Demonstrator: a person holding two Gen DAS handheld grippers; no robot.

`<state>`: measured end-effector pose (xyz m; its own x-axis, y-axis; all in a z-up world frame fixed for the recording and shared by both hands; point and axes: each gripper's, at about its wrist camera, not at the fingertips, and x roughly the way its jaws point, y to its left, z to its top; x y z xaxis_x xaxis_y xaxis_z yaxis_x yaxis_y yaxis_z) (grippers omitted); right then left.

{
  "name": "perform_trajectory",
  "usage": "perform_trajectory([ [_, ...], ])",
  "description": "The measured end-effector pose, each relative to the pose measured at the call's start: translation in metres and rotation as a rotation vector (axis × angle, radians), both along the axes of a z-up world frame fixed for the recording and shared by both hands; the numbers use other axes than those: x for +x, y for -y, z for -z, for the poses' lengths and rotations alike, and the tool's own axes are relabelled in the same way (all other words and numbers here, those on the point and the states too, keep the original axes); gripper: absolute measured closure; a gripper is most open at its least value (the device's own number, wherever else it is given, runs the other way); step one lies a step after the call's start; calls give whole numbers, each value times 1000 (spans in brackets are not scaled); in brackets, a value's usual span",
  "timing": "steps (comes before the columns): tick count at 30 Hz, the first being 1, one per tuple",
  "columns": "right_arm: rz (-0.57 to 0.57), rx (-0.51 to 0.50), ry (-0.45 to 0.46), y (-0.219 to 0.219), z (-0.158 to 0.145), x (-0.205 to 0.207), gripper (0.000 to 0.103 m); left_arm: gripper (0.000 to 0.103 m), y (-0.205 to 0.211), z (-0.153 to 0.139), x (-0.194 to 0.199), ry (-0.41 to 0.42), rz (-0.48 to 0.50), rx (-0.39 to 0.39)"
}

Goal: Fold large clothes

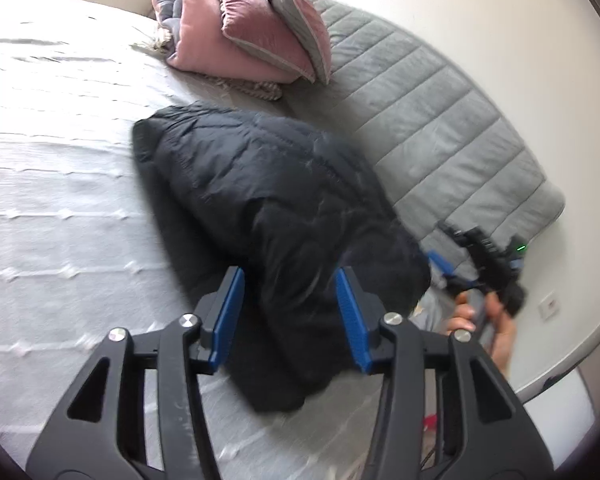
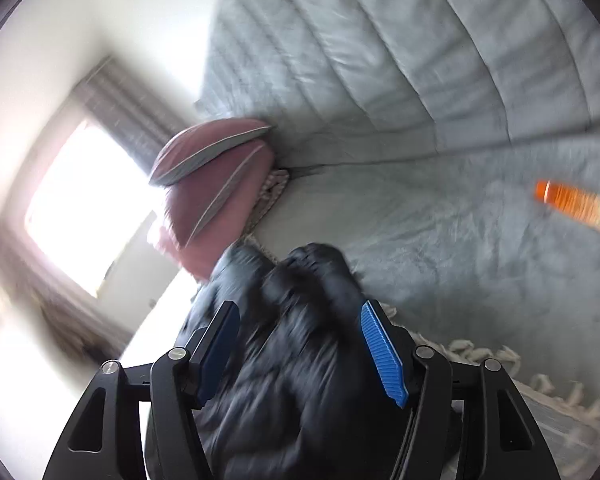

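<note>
A black puffer jacket [image 1: 260,208] lies bunched on the white bedspread [image 1: 60,184]. My left gripper [image 1: 288,312] is open, its blue pads either side of the jacket's near end, just above it. The right gripper shows in the left wrist view [image 1: 460,264], held by a hand at the jacket's right end. In the right wrist view my right gripper [image 2: 300,344] is open with the jacket [image 2: 292,360] bulging between its wide jaws. The view is blurred, so I cannot tell if the pads touch the fabric.
Pink and grey cushions [image 1: 236,28] are stacked at the head of the bed. A grey quilted headboard [image 1: 440,112] runs along the wall. An orange tube [image 2: 576,206] lies on the bed to the right. A window [image 2: 88,204] is at left.
</note>
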<state>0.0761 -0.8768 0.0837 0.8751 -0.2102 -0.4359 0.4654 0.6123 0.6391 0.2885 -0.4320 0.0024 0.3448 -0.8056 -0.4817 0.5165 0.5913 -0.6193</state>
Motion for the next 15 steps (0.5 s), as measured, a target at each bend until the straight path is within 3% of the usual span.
perform_trajectory([
  [2,-52,-66,-30,-33,-8,-16,34,45,-2,-13,-10,17,-7,36],
  [4,-84,-96,-51,-61,-1,-25,31,41,-18,-22,-30,87,-18,100],
  [9,-141,-146,-91,-146,11,-65,27,34,-52,-34,-92,211,-36,294],
  [15,-160,-243,-164,-234,21,-106,21,22,-102,-54,-153,313,-62,371],
])
